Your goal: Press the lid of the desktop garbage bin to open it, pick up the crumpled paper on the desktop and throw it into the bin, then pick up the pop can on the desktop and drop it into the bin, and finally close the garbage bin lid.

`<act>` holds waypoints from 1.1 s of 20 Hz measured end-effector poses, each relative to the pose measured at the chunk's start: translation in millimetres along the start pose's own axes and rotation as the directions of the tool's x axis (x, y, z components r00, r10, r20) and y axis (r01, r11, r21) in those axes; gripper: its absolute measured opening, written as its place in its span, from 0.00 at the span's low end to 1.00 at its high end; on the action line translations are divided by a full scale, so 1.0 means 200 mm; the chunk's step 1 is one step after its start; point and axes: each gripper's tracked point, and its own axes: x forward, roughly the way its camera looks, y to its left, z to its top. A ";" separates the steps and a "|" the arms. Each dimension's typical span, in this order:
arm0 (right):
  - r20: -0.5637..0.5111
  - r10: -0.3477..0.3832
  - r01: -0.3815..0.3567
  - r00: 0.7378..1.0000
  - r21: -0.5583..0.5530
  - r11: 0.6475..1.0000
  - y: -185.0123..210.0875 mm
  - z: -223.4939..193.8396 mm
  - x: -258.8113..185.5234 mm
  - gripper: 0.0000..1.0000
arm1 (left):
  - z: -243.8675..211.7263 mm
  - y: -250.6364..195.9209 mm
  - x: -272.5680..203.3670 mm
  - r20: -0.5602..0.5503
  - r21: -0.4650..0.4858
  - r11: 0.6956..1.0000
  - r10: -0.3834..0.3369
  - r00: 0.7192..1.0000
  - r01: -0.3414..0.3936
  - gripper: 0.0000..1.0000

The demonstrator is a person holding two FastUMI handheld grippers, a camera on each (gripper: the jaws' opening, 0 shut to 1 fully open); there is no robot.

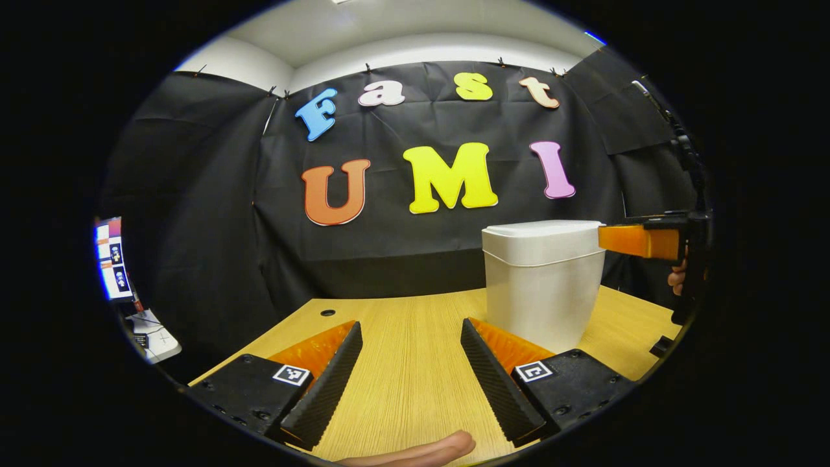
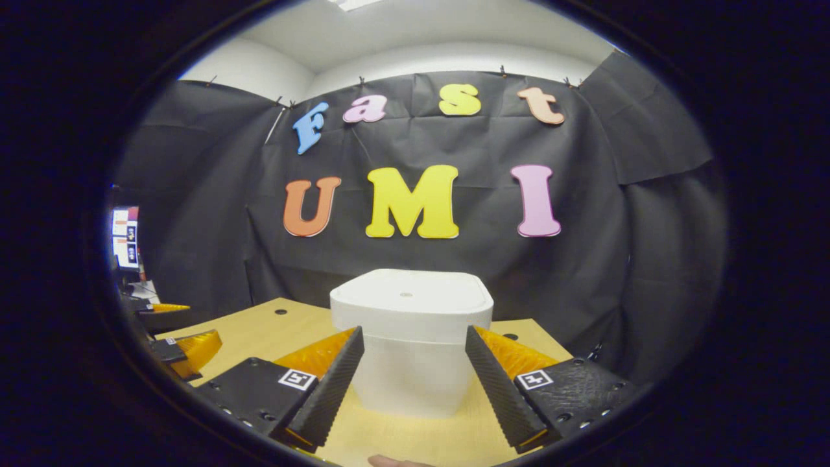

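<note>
The white desktop bin stands on the wooden table, its flat lid shut. In the left gripper view, my left gripper is open over bare table, with the bin ahead and to its right. In the right gripper view, my right gripper is open and faces the bin head-on from close by, its fingers framing the body just under the lid with nothing between them. The left gripper view also shows the right gripper at lid height beside the bin's right side, held by a hand.
The wooden table has a small round hole near its far left edge and another behind the bin. A lit screen stands off the table at the left. My left gripper shows low at the left.
</note>
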 end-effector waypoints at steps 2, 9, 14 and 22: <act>0.011 -0.012 0.012 1.000 0.013 1.000 -0.08 -0.03 -0.11 0.95 | -0.01 -0.07 -0.01 -0.010 -0.001 1.000 -0.017 1.000 0.017 0.98; 0.110 -0.062 0.069 0.992 -0.063 0.996 -0.31 -0.06 -0.42 0.94 | 0.02 -0.16 -0.04 -0.007 0.013 1.000 -0.024 1.000 0.024 0.98; 0.129 -0.110 0.117 0.986 -0.045 0.992 -0.41 -0.10 -0.53 0.96 | 0.01 -0.15 -0.03 -0.014 0.010 1.000 -0.009 1.000 0.009 0.99; 0.126 -0.105 0.116 0.986 -0.088 0.989 -0.42 -0.18 -0.55 0.95 | 0.04 -0.13 -0.07 -0.001 0.019 0.999 0.036 0.999 -0.036 0.98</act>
